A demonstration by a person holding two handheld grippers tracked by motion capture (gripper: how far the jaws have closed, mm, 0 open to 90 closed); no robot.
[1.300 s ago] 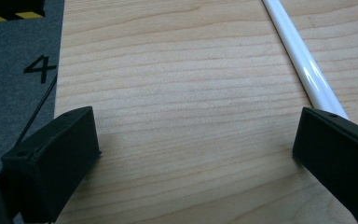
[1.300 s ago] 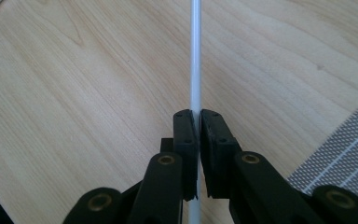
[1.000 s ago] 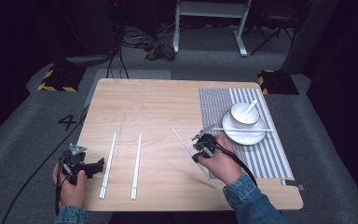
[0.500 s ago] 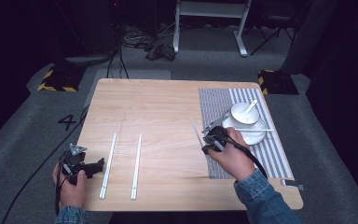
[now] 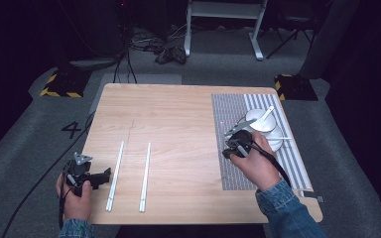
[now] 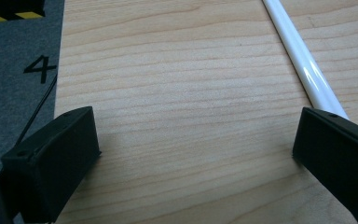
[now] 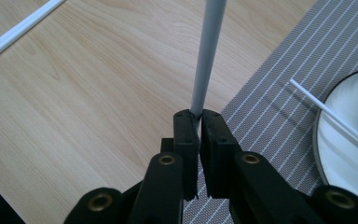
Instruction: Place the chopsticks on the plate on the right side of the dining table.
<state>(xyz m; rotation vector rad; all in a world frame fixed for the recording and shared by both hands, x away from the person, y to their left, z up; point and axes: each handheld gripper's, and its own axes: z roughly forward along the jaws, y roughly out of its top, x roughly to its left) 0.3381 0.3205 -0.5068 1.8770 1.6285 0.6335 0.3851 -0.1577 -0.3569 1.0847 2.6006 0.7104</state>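
While my right tongs (image 7: pixel 199 122) clamp one end of the thin chopstick (image 7: pixel 209 51) over the striped mat (image 5: pixel 238 106) by the plate (image 5: pixel 273 141), it seems light, stiff and slippery, so I keep gripping near its end; my left tongs (image 6: pixel 191 154) stand apart on the desk (image 5: pixel 178 114).

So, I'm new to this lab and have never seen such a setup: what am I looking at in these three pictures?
A person sits at a wooden table holding a hand-held two-jaw gripper in each hand. The high view looks down from above; the other two come from cameras riding on the grippers. The left gripper rests open by the table's near left edge, beside two white chopsticks lying on the wood. The right gripper is shut on a third chopstick, above a striped placemat that carries a white plate with a bowl and spoon.
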